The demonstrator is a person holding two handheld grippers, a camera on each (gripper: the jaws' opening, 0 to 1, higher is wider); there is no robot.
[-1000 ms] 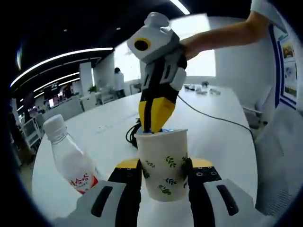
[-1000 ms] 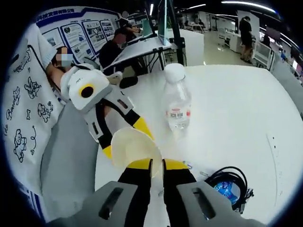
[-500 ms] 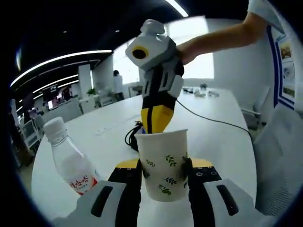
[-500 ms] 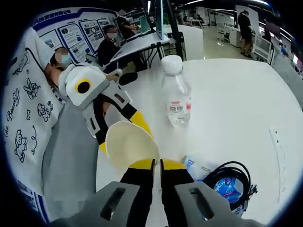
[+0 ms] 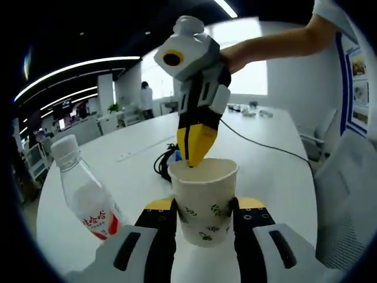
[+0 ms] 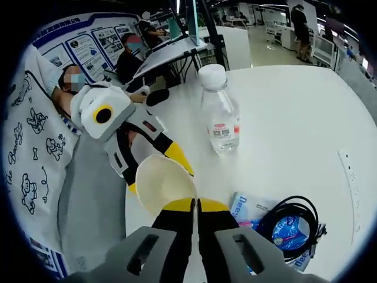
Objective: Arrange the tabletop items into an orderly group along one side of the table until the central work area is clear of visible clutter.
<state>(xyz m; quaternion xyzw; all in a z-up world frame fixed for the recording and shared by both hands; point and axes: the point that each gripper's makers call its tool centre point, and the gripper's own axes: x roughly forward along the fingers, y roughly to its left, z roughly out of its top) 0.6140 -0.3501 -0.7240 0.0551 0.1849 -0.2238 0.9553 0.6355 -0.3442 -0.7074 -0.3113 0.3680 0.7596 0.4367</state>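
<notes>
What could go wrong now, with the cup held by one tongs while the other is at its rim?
1. The left tongs squeeze the thin paper cup by its sides; it might crumple or slip.
2. The shut right tongs sit at the rim; a push could tip the cup out of the grip.
3. The bottle stands close beside the cup, so a sideways move may knock it over.

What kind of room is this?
Most likely an open-plan office: a large white table, a person working at a desk with a monitor, and posters on the wall.
</notes>
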